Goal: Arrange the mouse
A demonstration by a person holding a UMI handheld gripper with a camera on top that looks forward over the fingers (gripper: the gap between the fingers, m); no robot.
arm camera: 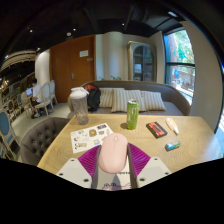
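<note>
One mouse [113,152], pale pink, sits right between my two fingers [88,163], their magenta pads flanking it left and right. The pads look to be up against its sides, so I am pinching the mouse, with its nose pointing ahead over the wooden counter [195,140].

Taking the mouse as my landmark, I count outward. Just beyond it and a little to the left lies one printed sheet [91,137], flat on the counter, covered in small pictures I cannot read. Straight beyond the mouse and slightly right stands one green can [132,114], upright. Right of the can lies one dark red flat box or booklet [156,129], and further right again one slim white object [171,126], laid at an angle. Nearer me on that side, right of the mouse, is one small teal item [172,146], too small to name.

Far left beyond the mouse, past the sheet, stands one clear jar [79,105] with a lid, upright; I cannot tell what is in it, if anything. That is the only container besides the can, and the can's top is not readable from here.

Behind the counter runs one sofa [172,101] with three striped cushions [130,99] in a row, and one dark bag [93,97] at its left end. Behind that, a wooden door [72,62] and a bright window [181,57].
</note>
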